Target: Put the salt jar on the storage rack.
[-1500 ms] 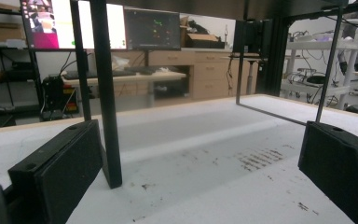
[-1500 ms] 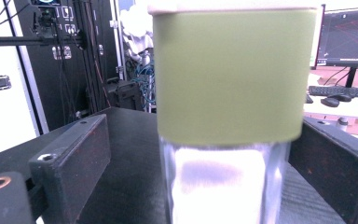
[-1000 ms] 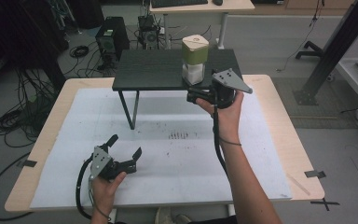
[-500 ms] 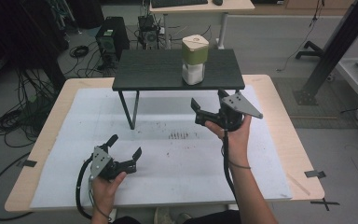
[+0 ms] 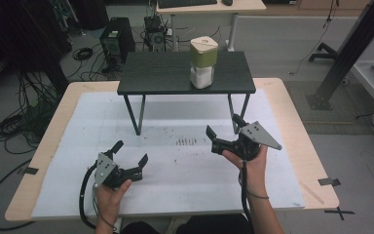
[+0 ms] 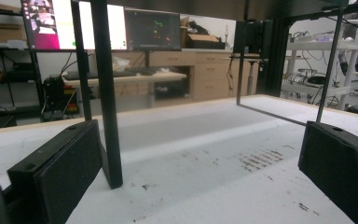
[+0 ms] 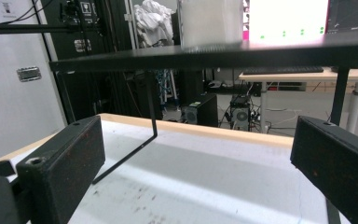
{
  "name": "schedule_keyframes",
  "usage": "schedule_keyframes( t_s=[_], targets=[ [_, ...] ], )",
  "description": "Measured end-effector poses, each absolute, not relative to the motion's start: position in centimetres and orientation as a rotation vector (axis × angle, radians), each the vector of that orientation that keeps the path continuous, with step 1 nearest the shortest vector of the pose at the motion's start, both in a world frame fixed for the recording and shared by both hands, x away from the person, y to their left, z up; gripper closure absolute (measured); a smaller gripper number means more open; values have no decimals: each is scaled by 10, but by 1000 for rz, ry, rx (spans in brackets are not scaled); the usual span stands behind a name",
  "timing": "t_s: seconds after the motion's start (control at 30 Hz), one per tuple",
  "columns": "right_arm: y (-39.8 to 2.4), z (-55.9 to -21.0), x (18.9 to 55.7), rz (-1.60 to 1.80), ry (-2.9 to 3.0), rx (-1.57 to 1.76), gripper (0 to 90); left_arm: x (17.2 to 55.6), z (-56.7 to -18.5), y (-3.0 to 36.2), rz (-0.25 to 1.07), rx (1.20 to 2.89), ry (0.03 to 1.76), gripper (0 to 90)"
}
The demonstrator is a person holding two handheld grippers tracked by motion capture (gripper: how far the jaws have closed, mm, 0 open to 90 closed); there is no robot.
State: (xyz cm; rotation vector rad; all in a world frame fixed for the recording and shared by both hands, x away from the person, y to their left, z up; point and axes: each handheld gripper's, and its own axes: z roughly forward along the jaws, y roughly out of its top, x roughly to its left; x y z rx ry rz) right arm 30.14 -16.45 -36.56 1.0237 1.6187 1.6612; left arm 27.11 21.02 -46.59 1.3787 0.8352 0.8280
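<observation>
The right tongs [image 5: 222, 133], drawn back empty with jaws apart, are nearer the container [image 5: 203, 63] on the black shelf [image 5: 165, 73] than the equally open left tongs [image 5: 130, 153].

no legible text, monitor screens [image 6: 98, 25] and wall labels [image 7: 28, 73] too blurred

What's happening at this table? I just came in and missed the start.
A person holds a gripper in each hand over the white-covered table. The left gripper and the right gripper are both open and empty. A green-and-white container stands by itself on the small black shelf.
</observation>
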Motion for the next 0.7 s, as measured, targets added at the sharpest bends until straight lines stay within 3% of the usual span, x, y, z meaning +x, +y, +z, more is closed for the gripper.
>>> schedule_keyframes(
  t_s=[0.7],
  targets=[
    [-175, -426, 281, 1677, 1640, 1001, 30, 271, -466, 210, 828, 1379, 833, 2]
  ],
)
